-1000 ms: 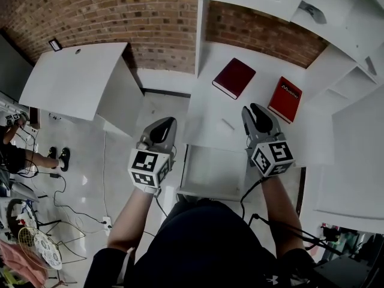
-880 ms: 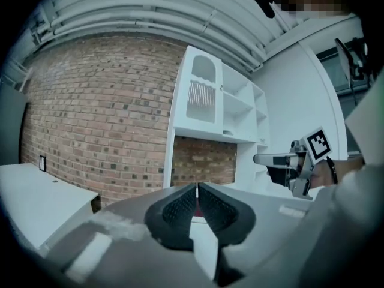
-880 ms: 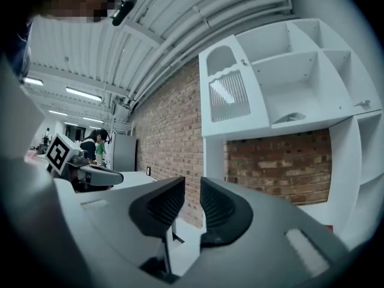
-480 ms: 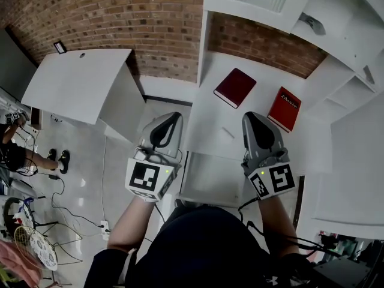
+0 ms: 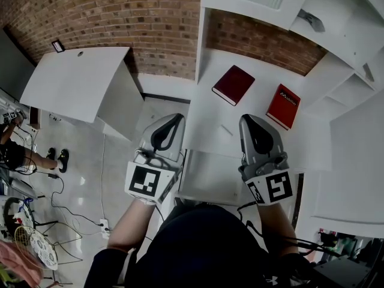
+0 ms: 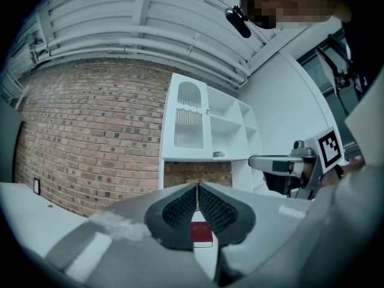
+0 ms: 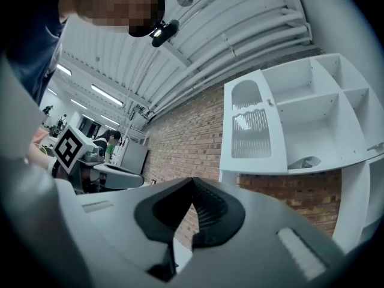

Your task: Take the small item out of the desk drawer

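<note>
The white desk drawer (image 5: 207,176) stands pulled out below the desk top, and its inside looks bare. A small pale sliver (image 5: 226,129) lies on the desk top just beyond it. My left gripper (image 5: 176,117) hangs off the drawer's left side, over the floor, and is shut with nothing in it (image 6: 197,186). My right gripper (image 5: 248,119) hovers above the drawer's right front corner. Its jaws have just closed and are shut on nothing (image 7: 192,180). Both point roughly level toward the brick wall.
Two red books (image 5: 233,84) (image 5: 283,105) lie on the desk top. A white shelf unit (image 5: 336,23) rises behind and to the right. A white side table (image 5: 78,83) stands to the left. Cables (image 5: 66,203) trail over the floor beside a person's feet.
Both grippers have risen toward the head camera and look larger. The right one has rolled so that its marker cube faces up, and its jaws have shut.
</note>
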Demonstrator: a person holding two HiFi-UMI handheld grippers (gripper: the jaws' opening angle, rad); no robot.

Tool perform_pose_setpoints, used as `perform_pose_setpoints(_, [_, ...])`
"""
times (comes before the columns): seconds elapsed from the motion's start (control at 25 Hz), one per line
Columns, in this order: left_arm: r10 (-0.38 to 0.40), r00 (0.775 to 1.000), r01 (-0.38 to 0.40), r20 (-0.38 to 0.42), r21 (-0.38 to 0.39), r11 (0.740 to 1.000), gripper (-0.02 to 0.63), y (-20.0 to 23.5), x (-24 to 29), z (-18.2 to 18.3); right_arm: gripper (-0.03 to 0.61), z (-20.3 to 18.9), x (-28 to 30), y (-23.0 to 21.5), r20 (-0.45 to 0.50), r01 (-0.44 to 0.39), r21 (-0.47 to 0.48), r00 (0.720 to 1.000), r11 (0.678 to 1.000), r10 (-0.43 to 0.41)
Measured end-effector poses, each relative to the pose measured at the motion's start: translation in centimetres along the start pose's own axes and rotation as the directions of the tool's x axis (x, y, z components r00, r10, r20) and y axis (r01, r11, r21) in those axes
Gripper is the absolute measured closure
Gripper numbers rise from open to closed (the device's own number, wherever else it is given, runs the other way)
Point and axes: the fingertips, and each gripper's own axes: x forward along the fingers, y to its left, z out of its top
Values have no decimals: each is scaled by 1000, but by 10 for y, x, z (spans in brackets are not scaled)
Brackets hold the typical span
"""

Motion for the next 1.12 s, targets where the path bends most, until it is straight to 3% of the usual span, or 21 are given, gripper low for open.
perform_pose_setpoints(0.36, [-12, 1000, 12, -5, 4, 1000, 601, -7, 3, 0, 575, 1, -2, 6, 13, -26, -41, 1000, 999, 27])
perform_pose_setpoints(1.12, [-14, 1000, 14, -13, 11, 1000, 601, -7, 0, -2, 577, -7, 0, 11, -11, -60, 64, 998, 996, 61])
